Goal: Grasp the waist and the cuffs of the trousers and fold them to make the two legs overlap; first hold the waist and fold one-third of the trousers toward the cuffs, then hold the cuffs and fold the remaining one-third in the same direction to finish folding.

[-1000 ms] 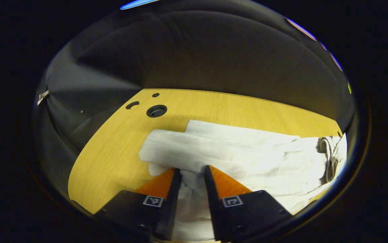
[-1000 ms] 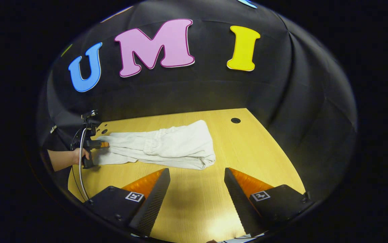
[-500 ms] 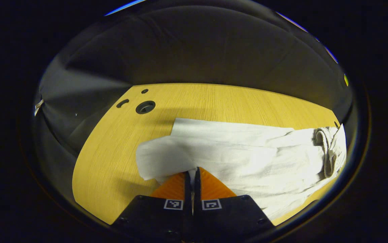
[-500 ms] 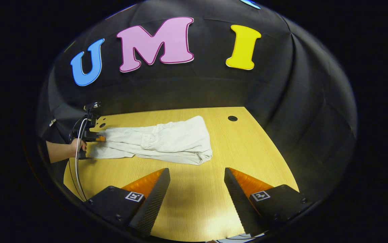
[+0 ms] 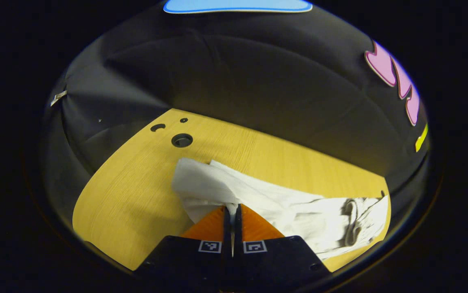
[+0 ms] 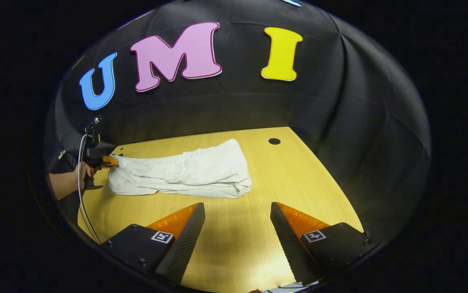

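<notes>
White trousers (image 6: 185, 173) lie lengthwise on the wooden table (image 6: 234, 244), with the waist part folded over at the right end. In the left gripper view the trousers (image 5: 282, 203) run off to the right, and the gathered waistband (image 5: 354, 219) lies on top of the legs. My left gripper (image 5: 232, 208) is shut on the cuff end, which is raised and bunched above the table. The right gripper view also has that left gripper (image 6: 109, 160) at the far left, held by a hand (image 6: 64, 181). My right gripper (image 6: 237, 206) hovers open over bare table, short of the trousers.
Round cable holes (image 5: 181, 140) sit in the table's corner beyond the cuffs, and a small hole (image 6: 274, 141) lies near the far right edge. Black cloth walls close in the table on all sides. A cable (image 6: 80, 191) hangs from the left gripper.
My left gripper closed on the cuff end, then lifted it, so the cloth now bunches up. The right gripper stayed open and hardly moved.
</notes>
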Motion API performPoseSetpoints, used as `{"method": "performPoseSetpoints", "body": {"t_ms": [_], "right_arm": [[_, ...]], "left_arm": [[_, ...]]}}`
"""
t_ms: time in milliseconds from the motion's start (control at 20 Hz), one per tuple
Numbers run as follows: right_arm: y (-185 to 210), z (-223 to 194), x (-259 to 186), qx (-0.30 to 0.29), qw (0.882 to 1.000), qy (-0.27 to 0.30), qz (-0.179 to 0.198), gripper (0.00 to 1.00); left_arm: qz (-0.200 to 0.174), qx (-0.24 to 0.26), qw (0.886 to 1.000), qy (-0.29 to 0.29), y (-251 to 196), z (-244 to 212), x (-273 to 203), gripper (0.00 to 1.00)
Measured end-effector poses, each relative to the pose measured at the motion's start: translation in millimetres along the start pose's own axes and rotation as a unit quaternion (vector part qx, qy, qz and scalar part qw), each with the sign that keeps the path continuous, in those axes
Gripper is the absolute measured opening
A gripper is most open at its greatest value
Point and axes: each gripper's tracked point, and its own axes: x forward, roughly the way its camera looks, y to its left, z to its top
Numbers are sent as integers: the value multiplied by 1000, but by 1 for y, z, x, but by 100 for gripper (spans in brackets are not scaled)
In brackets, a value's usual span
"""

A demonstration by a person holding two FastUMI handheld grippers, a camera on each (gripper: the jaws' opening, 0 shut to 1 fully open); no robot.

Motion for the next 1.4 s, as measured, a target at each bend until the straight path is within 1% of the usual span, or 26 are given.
{"method": "performPoseSetpoints", "body": {"t_ms": [150, 300, 400, 500, 750, 800, 850, 1100, 1250, 1400], "right_arm": [[-13, 1, 1, 4, 1000, -6, -4, 99], [-25, 0, 3, 9, 1000, -9, -6, 99], [-34, -2, 4, 18, 1000, -11, -11, 99], [-46, 0, 5, 28, 999, -19, -22, 99], [-73, -2, 8, 53, 998, -18, -30, 98], [-78, -3, 9, 54, 998, -16, -30, 99], [-83, -3, 10, 56, 998, -15, -30, 99], [-105, -1, 14, 65, 997, -16, -28, 99], [-119, -2, 15, 66, 997, -18, -33, 99], [-125, -6, 18, 71, 997, -15, -34, 99]], "left_arm": [[-27, -10, 999, -31, -35, 25, -18, 5], [-51, -4, 997, -52, -83, 43, -37, 5], [-63, 5, 997, -53, -116, 47, -46, 5], [-81, 7, 995, -59, -150, 53, -55, 5], [-133, 28, 988, -71, -242, 53, -76, 5], [-143, 35, 986, -73, -260, 51, -80, 2], [-154, 39, 985, -73, -279, 48, -83, 5], [-203, 37, 976, -61, -359, 20, -92, 5], [-222, 49, 972, -56, -399, -2, -91, 5], [-232, 49, 971, -29, -425, -35, -84, 5]]}}
